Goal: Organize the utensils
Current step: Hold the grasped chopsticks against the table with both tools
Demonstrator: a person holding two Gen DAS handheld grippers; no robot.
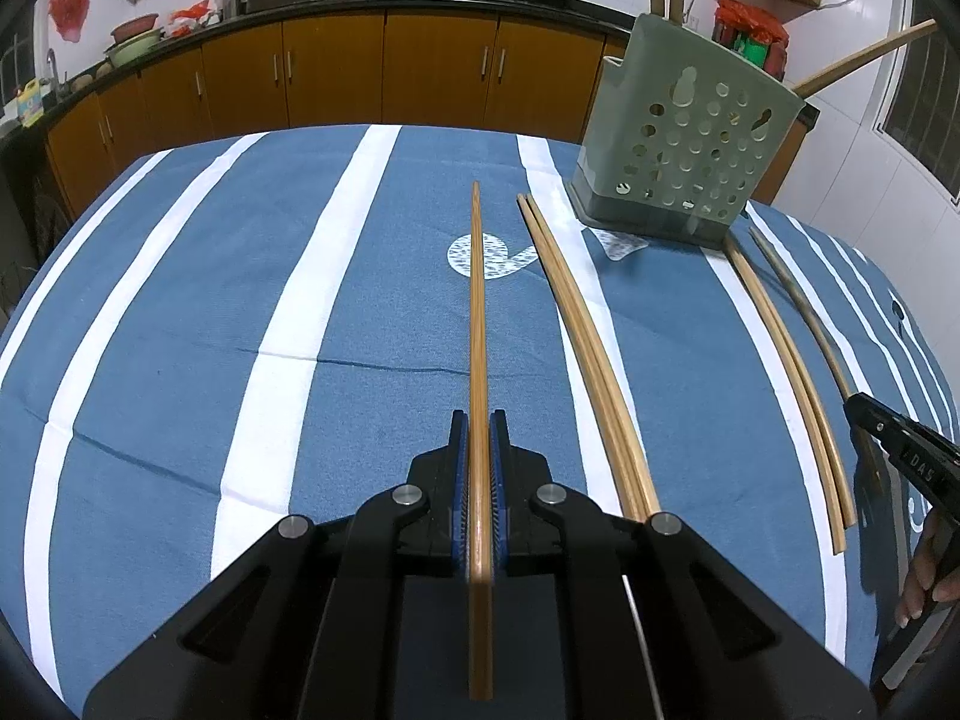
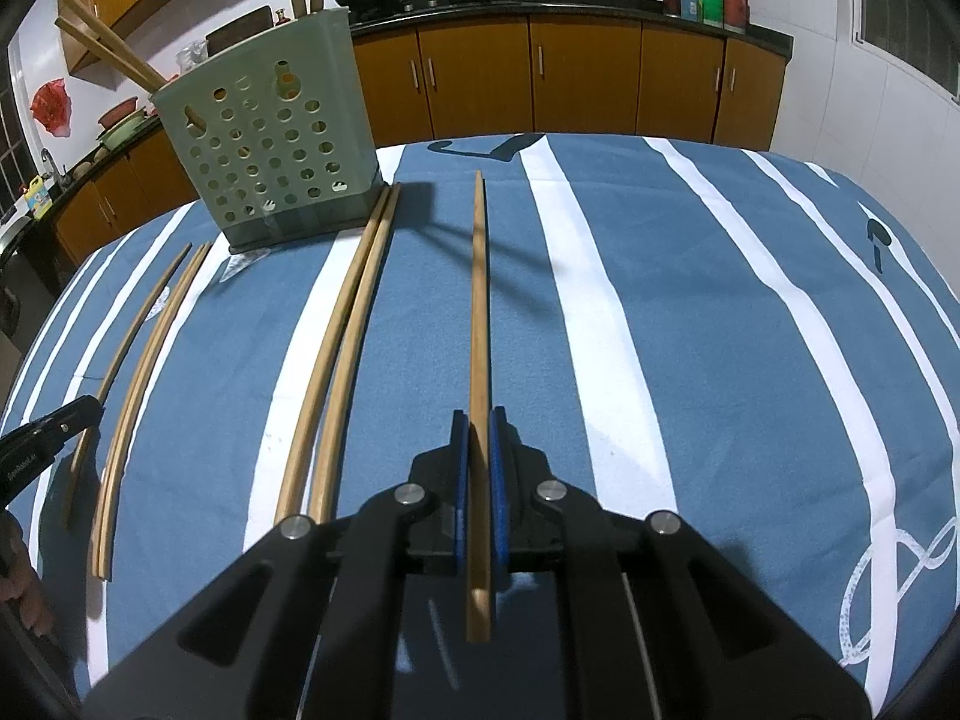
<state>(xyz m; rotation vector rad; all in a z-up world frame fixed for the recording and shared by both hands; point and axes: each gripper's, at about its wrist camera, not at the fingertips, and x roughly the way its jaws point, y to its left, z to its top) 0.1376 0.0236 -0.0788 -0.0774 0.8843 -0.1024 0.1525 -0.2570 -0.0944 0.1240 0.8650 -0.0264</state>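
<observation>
Each tool was clamped on a chopstick: the left tool (image 1: 478, 420) on one chopstick (image 1: 477, 300), the right tool (image 2: 478, 420) on another chopstick (image 2: 478, 300), both aimed toward the green perforated holder (image 2: 270, 144), probably for dropping in; other pairs (image 2: 342, 348) lay on the striped tablecloth (image 2: 690, 360).

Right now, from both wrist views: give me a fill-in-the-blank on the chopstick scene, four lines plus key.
1. The left gripper and the right gripper each have jaws shut on a single ___.
2. On the tablecloth between the held ones lie ___ loose pairs of chopsticks.
3. The green holder stands upright, its wall full of round ___.
4. The tablecloth is blue with ___ stripes.
Missing words: chopstick; two; holes; white.
</observation>
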